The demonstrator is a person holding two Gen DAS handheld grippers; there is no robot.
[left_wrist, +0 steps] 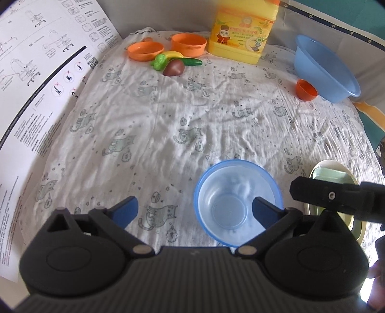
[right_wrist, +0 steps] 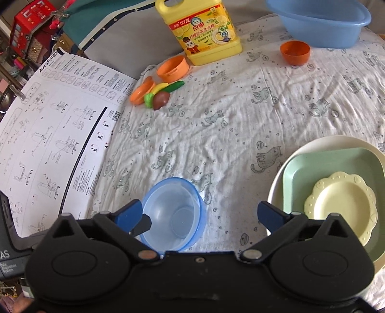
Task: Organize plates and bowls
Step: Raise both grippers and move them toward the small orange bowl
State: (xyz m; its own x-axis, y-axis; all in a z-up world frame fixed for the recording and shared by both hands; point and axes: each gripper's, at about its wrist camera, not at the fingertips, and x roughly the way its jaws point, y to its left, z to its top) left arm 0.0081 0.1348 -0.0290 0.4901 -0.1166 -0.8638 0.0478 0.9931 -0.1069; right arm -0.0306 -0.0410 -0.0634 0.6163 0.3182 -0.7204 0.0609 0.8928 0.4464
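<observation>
Two grippers stand wide apart over a table covered with a cat-print cloth (left_wrist: 154,115), and neither holds anything. At the left edge lies a printed instruction sheet (left_wrist: 41,79). Toward the far left corner sit two orange dishes (left_wrist: 145,50) with toy vegetables (left_wrist: 172,63) just beside them, then a yellow detergent bottle (left_wrist: 240,31).

Near the front edge, the left gripper (left_wrist: 195,208) hangs with its jaws spread; the clear blue bowl (left_wrist: 237,204) rests upright on the cloth at its right finger, whose blue tip overlaps the bowl's inside in the left wrist view. From the right wrist view, that same bowl lies by the left finger of the right gripper (right_wrist: 201,214), with bare cloth between its jaws.

By that gripper's right finger, at the front right, a pale plate (right_wrist: 300,151) carries a green square plate (right_wrist: 324,166) and a cream scalloped dish (right_wrist: 341,199). At the far right corner stand a small orange bowl (right_wrist: 294,51) and a blue basin (right_wrist: 320,21).
</observation>
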